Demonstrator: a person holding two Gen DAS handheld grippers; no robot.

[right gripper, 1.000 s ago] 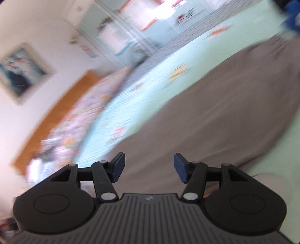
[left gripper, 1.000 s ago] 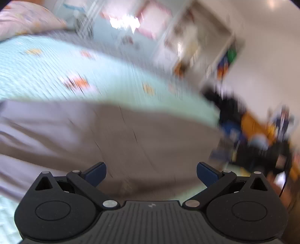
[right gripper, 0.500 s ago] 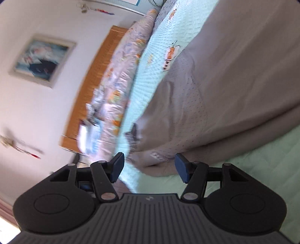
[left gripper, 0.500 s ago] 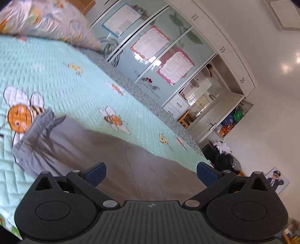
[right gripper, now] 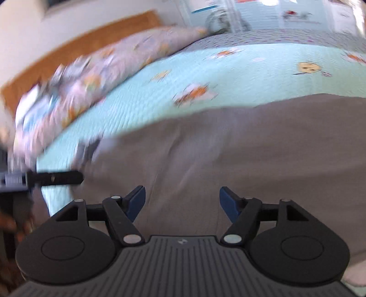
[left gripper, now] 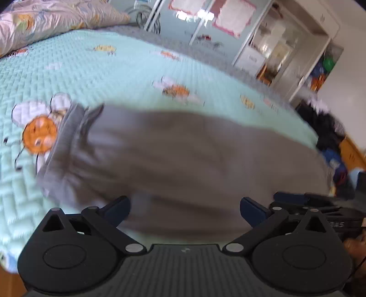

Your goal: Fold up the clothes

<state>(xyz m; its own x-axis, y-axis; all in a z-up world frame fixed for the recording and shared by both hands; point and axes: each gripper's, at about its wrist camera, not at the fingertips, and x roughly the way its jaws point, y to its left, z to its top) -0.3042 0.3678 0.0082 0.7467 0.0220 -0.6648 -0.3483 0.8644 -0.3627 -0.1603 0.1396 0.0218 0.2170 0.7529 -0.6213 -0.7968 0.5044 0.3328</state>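
Note:
A grey-brown garment lies spread flat on a mint-green quilted bedspread; its gathered waistband is at the left in the left wrist view. My left gripper hovers open over the garment's near edge, nothing between its blue pads. In the right wrist view the same garment fills the middle. My right gripper is above it with its jaws opening and nothing held. The other gripper pokes in from the left there. Both views are blurred.
Printed pillows and a wooden headboard lie at the bed's head. Wardrobe doors with posters, shelves and a dark pile of clothes stand beyond the bed's far side.
Both views swung across the bed. The right gripper rolled level and its jaws widened. The left gripper tipped down toward the garment's waistband end. The garment lies as before.

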